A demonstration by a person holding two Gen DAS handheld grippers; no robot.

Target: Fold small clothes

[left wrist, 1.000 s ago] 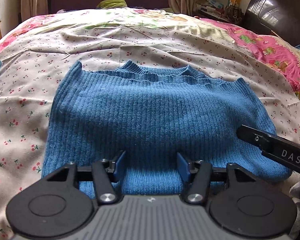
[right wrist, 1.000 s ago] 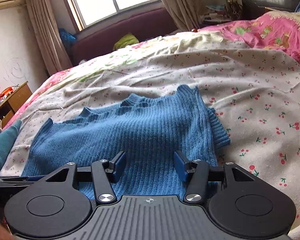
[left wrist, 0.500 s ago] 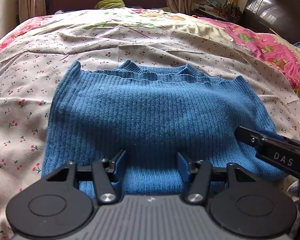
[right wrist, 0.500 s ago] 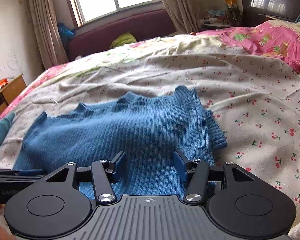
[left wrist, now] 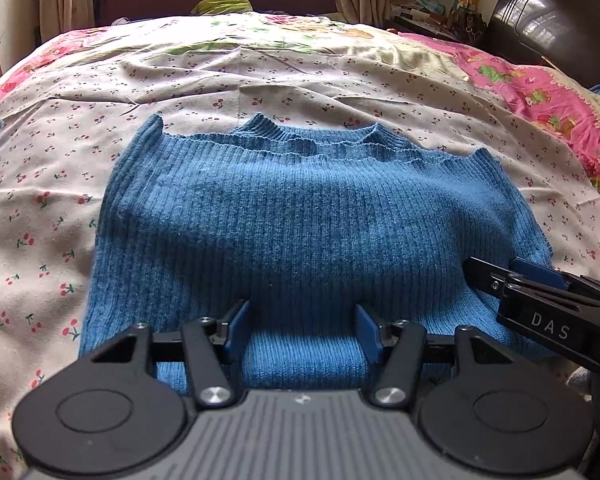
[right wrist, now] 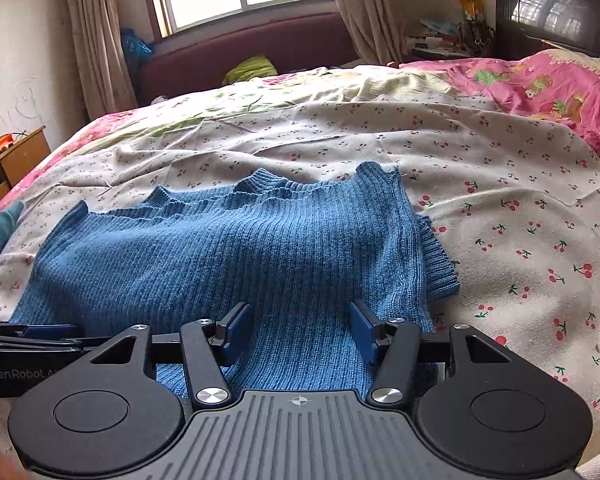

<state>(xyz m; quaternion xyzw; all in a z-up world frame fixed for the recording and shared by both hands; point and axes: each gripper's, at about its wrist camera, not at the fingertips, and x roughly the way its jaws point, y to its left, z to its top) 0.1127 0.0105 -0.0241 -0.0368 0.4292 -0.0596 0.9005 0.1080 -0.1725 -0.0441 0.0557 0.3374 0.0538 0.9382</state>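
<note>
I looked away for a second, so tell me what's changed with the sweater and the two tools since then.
Almost nothing. The right tool tilted slightly, so its view shifted. The blue sweater lies as before on the cherry-print sheet. The left tool kept still. Both stay open over the near hem, gripping nothing.

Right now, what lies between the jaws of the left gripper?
Only the near hem of the blue knit sweater lies there. In the left wrist view, the left gripper has its jaws apart above that fabric, not pinching it.
</note>
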